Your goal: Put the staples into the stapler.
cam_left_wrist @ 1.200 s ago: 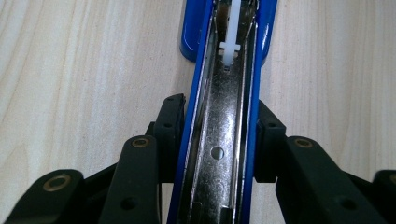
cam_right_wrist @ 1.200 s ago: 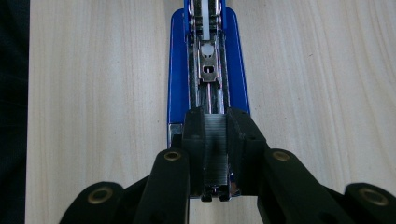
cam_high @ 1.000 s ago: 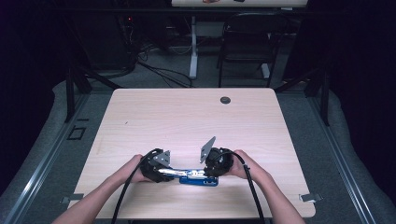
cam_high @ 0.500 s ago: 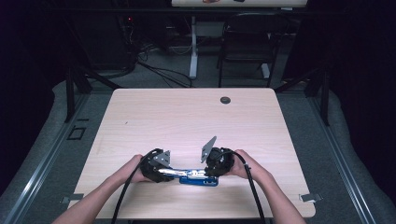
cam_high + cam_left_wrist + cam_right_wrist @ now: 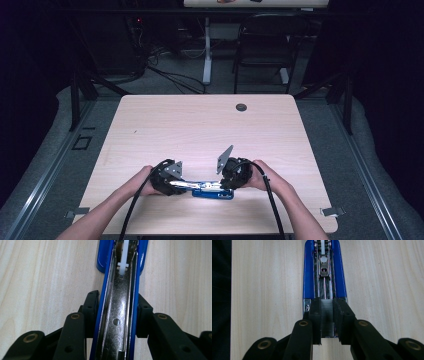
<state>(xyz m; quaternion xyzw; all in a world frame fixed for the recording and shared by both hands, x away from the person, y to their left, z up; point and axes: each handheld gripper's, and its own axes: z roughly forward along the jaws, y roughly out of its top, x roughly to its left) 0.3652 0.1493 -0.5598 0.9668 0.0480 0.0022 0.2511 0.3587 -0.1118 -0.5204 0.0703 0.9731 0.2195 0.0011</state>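
Observation:
A blue stapler lies opened out flat near the table's front edge, between my two grippers. My left gripper comes in from the left. In the left gripper view the left gripper is shut on the stapler's blue, metal-lined arm, pads pressed on both its sides; a white plastic pusher shows farther along. My right gripper comes in from the right. In the right gripper view the right gripper is shut on a grey strip of staples at the open end of the stapler's magazine.
The light wooden table has a black round grommet near its far edge. A dark chair and cables stand on the floor beyond it. The table's edge runs close beside the stapler in the right gripper view.

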